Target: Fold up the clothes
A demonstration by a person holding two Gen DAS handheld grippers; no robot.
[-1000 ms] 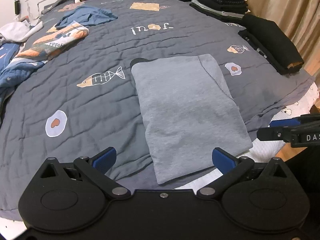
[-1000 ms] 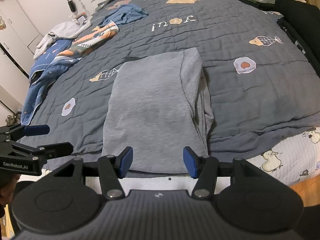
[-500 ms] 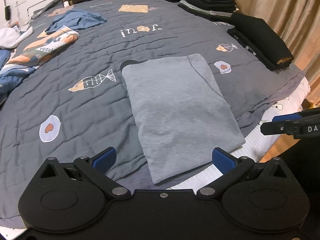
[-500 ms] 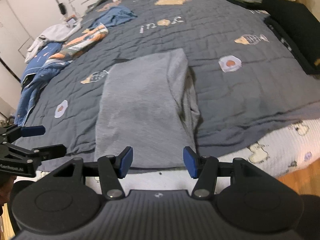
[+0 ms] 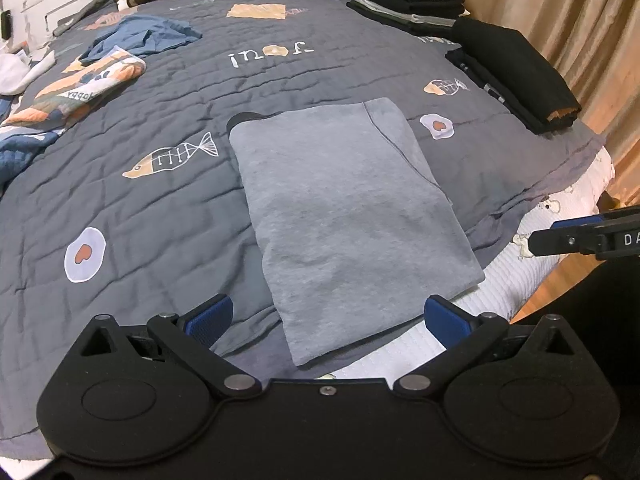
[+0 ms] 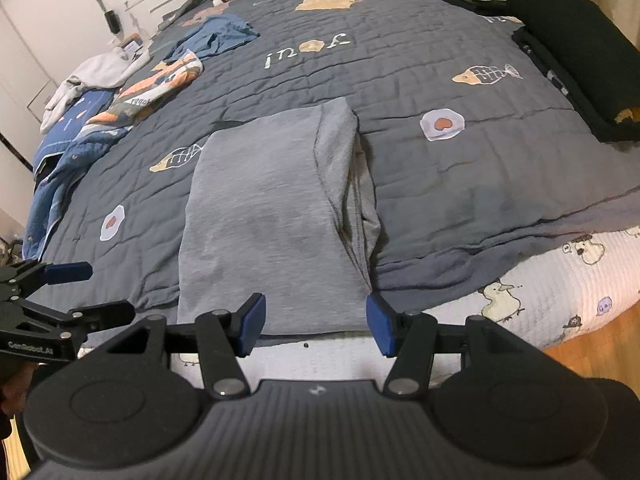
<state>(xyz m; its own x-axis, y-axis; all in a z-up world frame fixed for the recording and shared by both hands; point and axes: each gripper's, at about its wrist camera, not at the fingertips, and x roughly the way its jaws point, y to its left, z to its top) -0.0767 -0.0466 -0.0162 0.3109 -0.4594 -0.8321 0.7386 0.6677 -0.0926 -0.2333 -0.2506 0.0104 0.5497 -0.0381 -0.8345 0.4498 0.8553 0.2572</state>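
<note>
A grey garment (image 5: pixel 344 208) lies folded into a long rectangle on the dark grey quilt (image 5: pixel 140 208), its near end at the bed's edge. My left gripper (image 5: pixel 326 320) hovers open just above that near end, blue pads wide apart with nothing between them. In the right wrist view the same grey garment (image 6: pixel 272 216) shows a stitched fold along its right side. My right gripper (image 6: pixel 314 322) stands open over the near hem, holding nothing. The left gripper (image 6: pixel 60 280) also shows at the left edge there, and the right gripper's fingers (image 5: pixel 568 236) at the right edge of the left view.
Folded black clothes (image 5: pixel 516 68) are stacked along the right and far side of the bed. Unfolded blue and patterned garments (image 5: pixel 84 88) lie at the far left. A white duck-print sheet (image 6: pixel 540 292) covers the bed's edge, with wooden floor (image 6: pixel 592 352) and beige curtains (image 5: pixel 580 20) to the right.
Both views have shifted only slightly; the grey garment lies as before and both grippers stay open over its near end.
</note>
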